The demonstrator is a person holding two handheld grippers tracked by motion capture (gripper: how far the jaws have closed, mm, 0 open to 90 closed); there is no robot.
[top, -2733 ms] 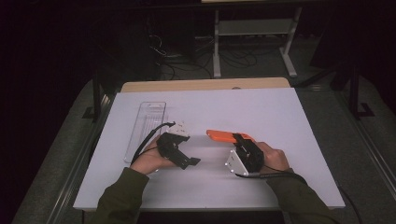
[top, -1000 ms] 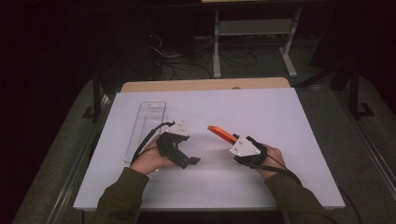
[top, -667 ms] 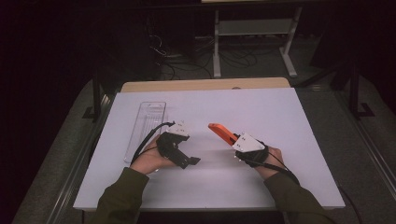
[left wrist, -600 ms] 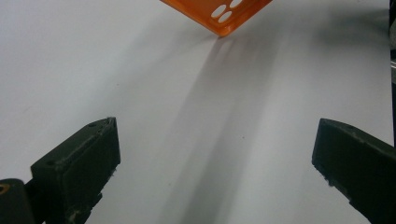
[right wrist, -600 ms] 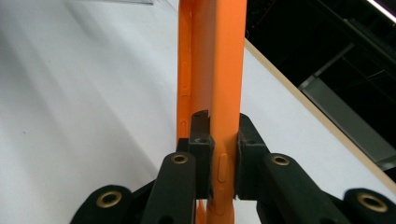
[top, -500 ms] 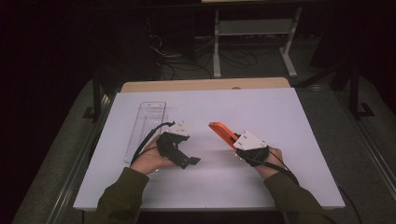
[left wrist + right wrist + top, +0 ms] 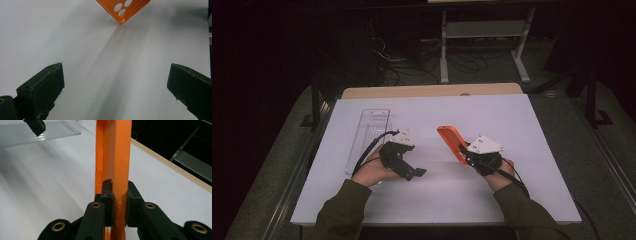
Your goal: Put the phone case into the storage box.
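Phone case: orange shell, centre of the high view, lifted off the table and tilted toward the upper left; seen edge-on in the right gripper view, probably so that its open side can be presented to the other hand.
Right gripper: right of centre in the high view; jaws clamped on the lower end of the phone case, pads pressing both faces, which leaves the camera-hole end free.
Left gripper: left of centre in the high view, resting low over the white table; jaws wide apart with nothing between them, aimed at the case's corner with three holes, apparently waiting to receive it.
Clear tray: transparent, at the left of the table, lying flat just beyond the left hand; its role cannot be told.
Judgement: handover or reorientation in progress; a slip at the narrow grip is the main risk.
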